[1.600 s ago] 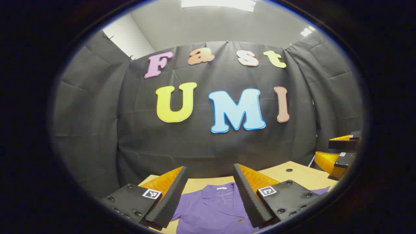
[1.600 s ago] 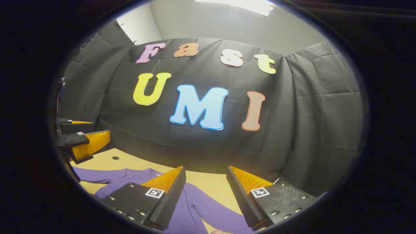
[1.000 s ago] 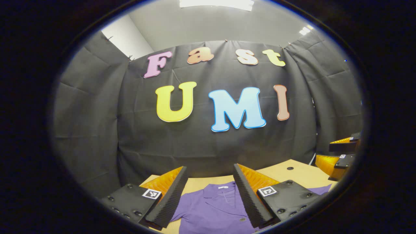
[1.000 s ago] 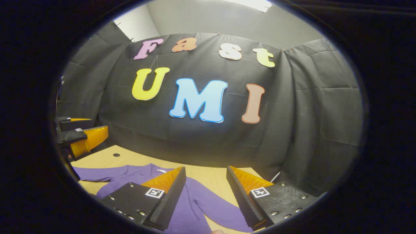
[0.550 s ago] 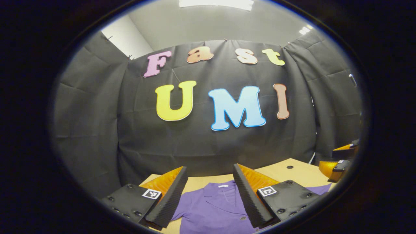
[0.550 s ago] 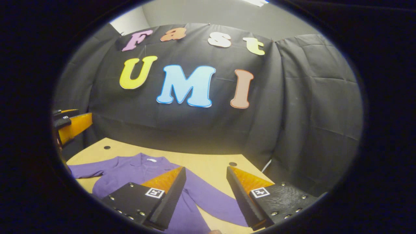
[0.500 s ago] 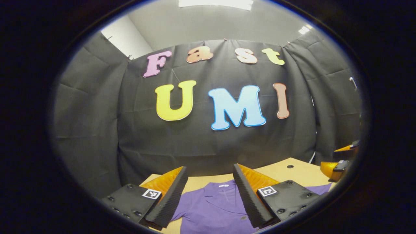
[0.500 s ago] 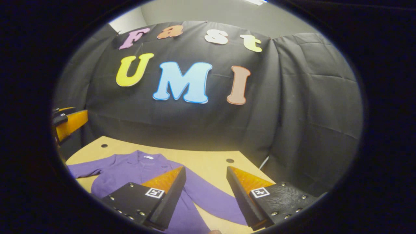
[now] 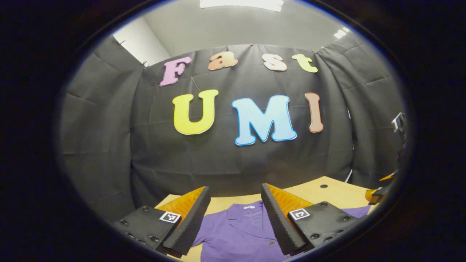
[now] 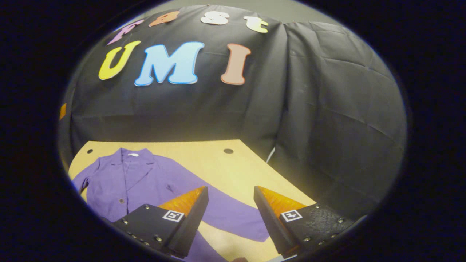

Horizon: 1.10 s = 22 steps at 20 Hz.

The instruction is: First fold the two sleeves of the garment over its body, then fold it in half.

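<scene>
The purple garment [image 10: 145, 182] is spread flat on the desk [image 10: 218, 163]. Its right sleeve [image 10: 233, 218] is stretched just beyond the released right tongs [image 10: 229, 214], the nearer ones; the left tongs [image 9: 235, 214] are held released above its collar.

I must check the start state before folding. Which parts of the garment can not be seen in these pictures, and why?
- Hem of the garment: right gripper view, behind the right gripper and cut off by the edge.
- Its far sleeve: same view, cuff cut off at the edge.
- Lower body: left gripper view, cut off below the left gripper.
- Collar label: too small to read.
</scene>
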{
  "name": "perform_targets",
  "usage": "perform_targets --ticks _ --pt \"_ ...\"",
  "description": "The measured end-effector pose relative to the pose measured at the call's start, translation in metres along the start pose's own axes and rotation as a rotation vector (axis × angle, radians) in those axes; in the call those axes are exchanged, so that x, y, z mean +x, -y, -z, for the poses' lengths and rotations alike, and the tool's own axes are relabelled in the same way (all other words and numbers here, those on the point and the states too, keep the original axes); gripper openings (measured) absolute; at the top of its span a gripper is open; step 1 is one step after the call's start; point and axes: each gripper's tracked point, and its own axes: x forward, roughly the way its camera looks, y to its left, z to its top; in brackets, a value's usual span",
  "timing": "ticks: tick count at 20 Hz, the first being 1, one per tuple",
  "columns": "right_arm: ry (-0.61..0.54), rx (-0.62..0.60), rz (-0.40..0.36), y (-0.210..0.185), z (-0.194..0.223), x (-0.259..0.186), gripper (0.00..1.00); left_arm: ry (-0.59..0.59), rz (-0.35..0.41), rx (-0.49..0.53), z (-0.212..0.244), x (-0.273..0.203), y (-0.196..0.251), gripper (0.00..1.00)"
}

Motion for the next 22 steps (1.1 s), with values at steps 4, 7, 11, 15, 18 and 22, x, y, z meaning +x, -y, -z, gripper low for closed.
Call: perform_targets --ticks 4,7,11,15,18,22 --pt "-0.15 0.07 0.081 0.034 0.048 0.021 0.82 -0.007 -0.006 0.003 0.001 0.0 -0.001 0.96" --pt "-0.265 0.144 0.139 0.058 0.084 0.039 0.82 -0.017 -0.011 0.005 0.004 -0.003 -0.001 0.96" --pt "-0.427 0.263 0.186 0.081 0.133 0.062 0.82 -0.034 -0.013 0.012 0.009 -0.002 0.003 0.93" --pt "-0.503 0.306 0.225 0.09 0.156 0.078 0.82 -0.04 -0.018 0.025 0.013 -0.001 0.007 0.96" --pt "-0.536 0.306 0.228 0.089 0.163 0.085 0.82 -0.05 -0.019 0.029 0.017 -0.002 0.01 0.96" --pt "-0.549 0.324 0.2 0.085 0.172 0.09 0.82 -0.055 -0.021 0.027 0.02 -0.001 0.012 0.96"
